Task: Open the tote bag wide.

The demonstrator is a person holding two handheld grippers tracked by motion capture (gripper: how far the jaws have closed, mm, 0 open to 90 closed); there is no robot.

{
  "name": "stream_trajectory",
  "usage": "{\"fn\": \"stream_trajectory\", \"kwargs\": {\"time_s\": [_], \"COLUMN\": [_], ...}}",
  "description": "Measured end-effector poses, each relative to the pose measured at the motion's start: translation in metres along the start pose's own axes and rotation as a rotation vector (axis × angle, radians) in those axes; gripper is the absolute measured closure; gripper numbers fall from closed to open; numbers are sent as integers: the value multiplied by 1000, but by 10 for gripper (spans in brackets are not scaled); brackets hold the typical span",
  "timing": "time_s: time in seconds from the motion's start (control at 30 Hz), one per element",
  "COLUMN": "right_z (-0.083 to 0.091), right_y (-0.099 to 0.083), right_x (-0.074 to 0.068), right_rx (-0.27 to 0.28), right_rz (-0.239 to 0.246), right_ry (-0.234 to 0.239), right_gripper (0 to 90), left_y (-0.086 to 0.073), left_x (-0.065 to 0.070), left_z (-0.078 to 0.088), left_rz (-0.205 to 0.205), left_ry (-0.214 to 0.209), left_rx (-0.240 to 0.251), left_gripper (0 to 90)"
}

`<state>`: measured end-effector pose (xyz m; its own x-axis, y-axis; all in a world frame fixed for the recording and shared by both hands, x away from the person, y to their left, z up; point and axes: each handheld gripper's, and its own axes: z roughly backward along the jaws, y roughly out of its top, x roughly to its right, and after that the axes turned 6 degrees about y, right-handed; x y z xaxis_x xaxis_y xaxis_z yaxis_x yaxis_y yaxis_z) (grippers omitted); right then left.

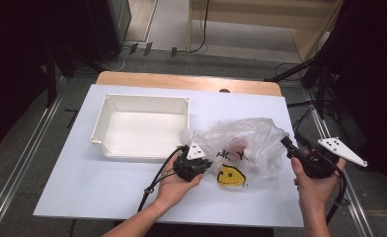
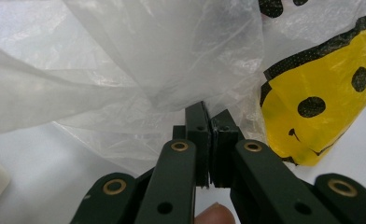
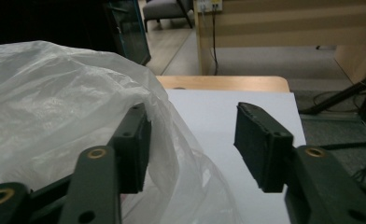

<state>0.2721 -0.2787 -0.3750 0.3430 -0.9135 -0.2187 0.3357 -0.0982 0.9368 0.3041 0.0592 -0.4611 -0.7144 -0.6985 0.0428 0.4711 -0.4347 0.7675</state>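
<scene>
We hold a gripper in each hand over the white tabletop [image 1: 83, 187], working on a crumpled clear plastic bag [image 1: 246, 140] printed with a yellow smiley face [image 1: 231, 176].

Our left gripper [image 1: 201, 165] has its fingers [image 2: 197, 135] clenched on a fold of the bag: in the left gripper view the two pads press flat together with the thin film pinched between them, the plastic fanning out just beyond the tips. The smiley face lies just to the right of these fingers, near but not between them. A fingertip of our own hand shows below the fingers at the bottom edge of that view.

Our right gripper [image 1: 286, 144] sits at the far right side of the bag with its fingers [image 3: 265, 144] released and standing well apart. In the right gripper view the bag billows against the outer side of the left finger and spills a little into the gap, but the pads do not press on it; the right finger stands over bare tabletop.

A white tray [image 1: 112, 106] lies beyond the left fingers, just beside the bag.
</scene>
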Motion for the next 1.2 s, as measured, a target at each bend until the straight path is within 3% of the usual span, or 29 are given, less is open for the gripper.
{"fn": "stream_trajectory", "kwargs": {"time_s": [0.07,0.2,0.3,0.5,0.53,0.67,0.7,0.83,0.9,0.97,1.0,1.03,1.07,1.1,1.13,1.2], "right_z": [2,7,10,15,12,5,-6,-24,-43,-52,-52,-62,-65,-65,-70,-74], "right_y": [3,9,13,26,30,31,30,22,12,4,4,-6,-8,-8,-17,-25], "right_x": [-1,-5,-8,-28,-41,-57,-66,-69,-63,-57,-57,-46,-41,-41,-29,-16], "right_rx": [10,21,38,87,89,79,52,24,-22,-45,-45,-105,-128,-128,-150,-170], "right_rz": [1,2,5,27,47,81,95,81,41,41,41,10,-11,-11,-57,-88], "right_ry": [28,39,49,106,136,169,180,166,160,110,110,92,96,96,90,63], "right_gripper": [388,334,331,339,324,277,237,207,268,429,429,601,667,667,801,877], "left_y": [-1,-3,-3,-5,-5,-6,-6,-6,-7,-7,-7,-8,-8,-8,-8,-8], "left_x": [-1,-2,-1,2,3,3,4,4,4,4,4,4,3,3,3,4], "left_z": [-1,-3,-4,-9,-9,-9,-9,-10,-9,-10,-10,-10,-10,-10,-10,-10], "left_rz": [5,7,7,-2,-4,-17,-17,-24,-26,-21,-18,-14,-23,-23,-23,-23], "left_ry": [2,6,5,2,3,7,6,8,9,6,5,3,7,7,7,5], "left_rx": [-5,-13,-14,-30,-31,-36,-33,-37,-41,-40,-39,-39,-44,-44,-45,-50], "left_gripper": [899,900,900,900,900,900,900,900,900,900,900,900,900,900,900,900]}}
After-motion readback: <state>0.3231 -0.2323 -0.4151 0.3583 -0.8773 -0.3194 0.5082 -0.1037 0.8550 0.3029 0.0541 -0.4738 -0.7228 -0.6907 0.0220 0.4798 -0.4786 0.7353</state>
